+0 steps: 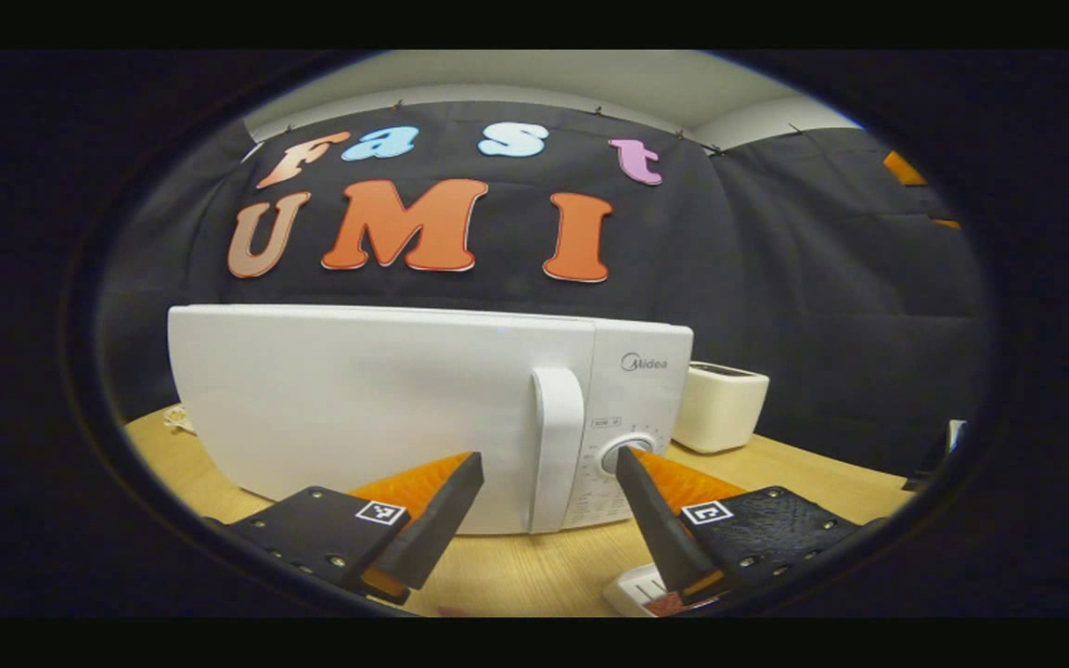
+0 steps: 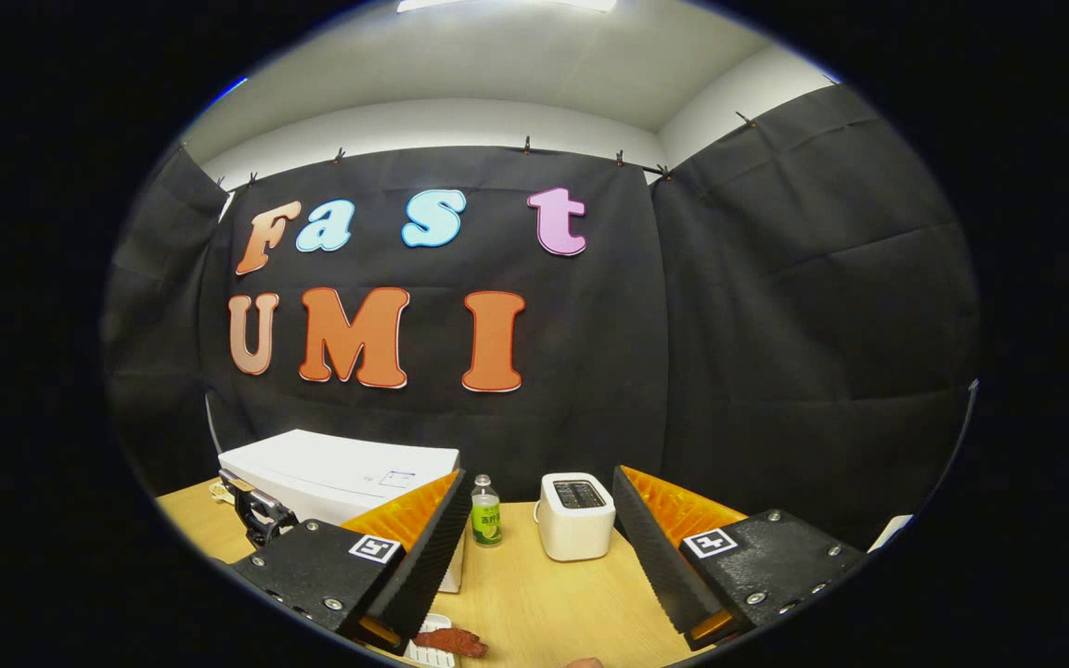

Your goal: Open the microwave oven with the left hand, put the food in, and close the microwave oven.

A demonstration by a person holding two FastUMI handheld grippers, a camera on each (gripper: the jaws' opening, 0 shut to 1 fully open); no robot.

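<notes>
A white microwave (image 1: 377,408) stands on the wooden table (image 1: 516,575) with its door closed. Its upright handle (image 1: 556,445) lines up in the gap of my open left gripper (image 1: 549,462), a little ahead of the fingertips. A white plate (image 1: 635,586) carrying reddish-brown food (image 1: 669,605) lies low under the left gripper's right finger. From above and farther back, the right gripper view takes in the microwave (image 2: 340,473), the plate (image 2: 431,651) and the food (image 2: 451,640). My right gripper (image 2: 539,482) hangs open and holds nothing. The left gripper (image 2: 258,515) sits at the microwave's front.
A cream toaster (image 1: 720,404) stands just right of the microwave, also the toaster (image 2: 574,515). A small green-labelled bottle (image 2: 485,515) stands between microwave and toaster. Black cloth walls close the back and right side. Bare tabletop (image 2: 544,603) lies in front of the toaster.
</notes>
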